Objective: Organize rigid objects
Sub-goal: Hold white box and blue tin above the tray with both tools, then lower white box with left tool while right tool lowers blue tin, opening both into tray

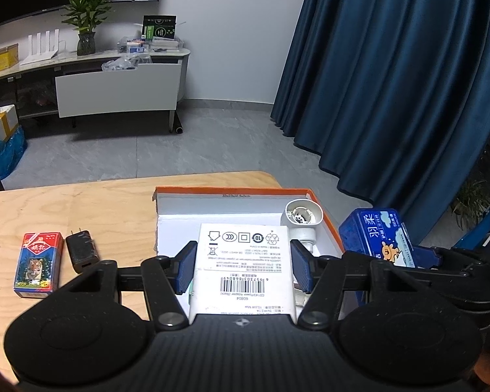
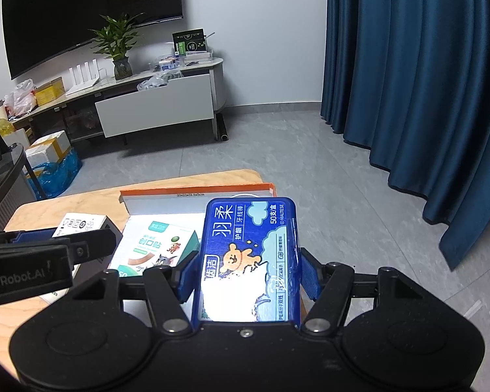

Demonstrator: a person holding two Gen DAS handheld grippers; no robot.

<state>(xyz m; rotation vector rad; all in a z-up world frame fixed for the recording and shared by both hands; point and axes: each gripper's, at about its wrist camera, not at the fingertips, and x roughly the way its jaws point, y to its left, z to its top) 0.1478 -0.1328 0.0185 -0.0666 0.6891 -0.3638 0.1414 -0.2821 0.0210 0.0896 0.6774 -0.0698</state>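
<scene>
My left gripper (image 1: 243,261) is shut on a white barcoded adapter box (image 1: 245,277), held over the orange-rimmed tray (image 1: 232,190) on the wooden table (image 1: 81,202). A white cylindrical part (image 1: 302,217) lies in the tray's far right corner. In the right wrist view my right gripper (image 2: 250,268) is shut on a blue floss-pick box (image 2: 250,248), over the tray's right side (image 2: 192,192). A green-and-white plaster box (image 2: 156,248) lies in the tray beside it. The left gripper (image 2: 65,241) with its white box (image 2: 81,223) shows at the left there.
A tiger-printed card box (image 1: 37,264) and a black charger plug (image 1: 81,251) lie on the table left of the tray. Beyond the table's far edge is grey floor, a blue curtain (image 1: 392,81) at the right and a TV cabinet (image 1: 114,88) at the back.
</scene>
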